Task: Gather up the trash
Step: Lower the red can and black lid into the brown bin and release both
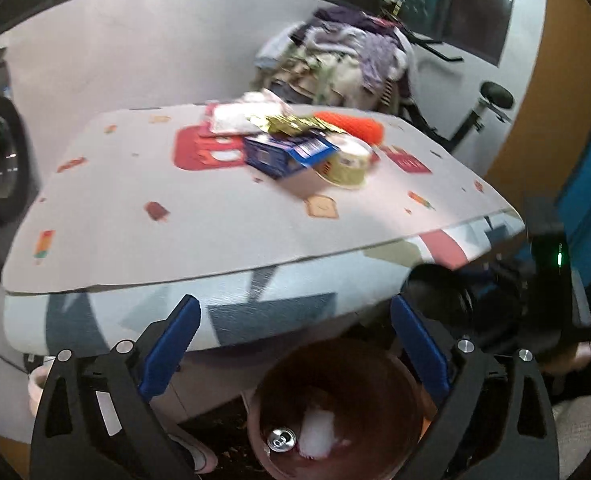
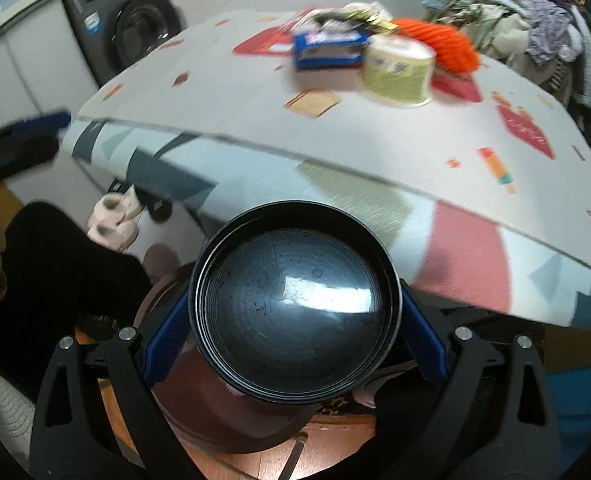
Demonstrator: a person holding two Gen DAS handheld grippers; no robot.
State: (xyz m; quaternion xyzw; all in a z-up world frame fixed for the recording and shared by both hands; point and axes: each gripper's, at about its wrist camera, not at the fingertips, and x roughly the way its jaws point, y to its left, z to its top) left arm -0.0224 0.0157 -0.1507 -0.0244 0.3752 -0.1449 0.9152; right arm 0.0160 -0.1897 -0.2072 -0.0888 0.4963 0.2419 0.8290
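My left gripper (image 1: 295, 340) is open and holds nothing, hanging over a brown bin (image 1: 375, 384) on the floor. In the bin lie a drink can (image 1: 281, 440) and a white crumpled wad (image 1: 315, 432). On the patterned table (image 1: 215, 232) sits a trash pile: a blue box (image 1: 283, 156), a green tub (image 1: 347, 164), a gold wrapper (image 1: 295, 122) and an orange knit thing (image 1: 351, 124). My right gripper (image 2: 293, 320) is shut on a black round bowl (image 2: 295, 304), held above the bin (image 2: 199, 412) at the table's front edge. The blue box (image 2: 327, 50) and green tub (image 2: 399, 72) lie beyond it.
A washing machine (image 2: 127, 28) stands behind the table on the left. A heap of laundry (image 1: 335, 52) and an exercise bike seat (image 1: 495, 96) are behind on the right. Pale slippers (image 2: 111, 220) lie under the table, and a person's dark leg (image 2: 55, 280) is beside the bin.
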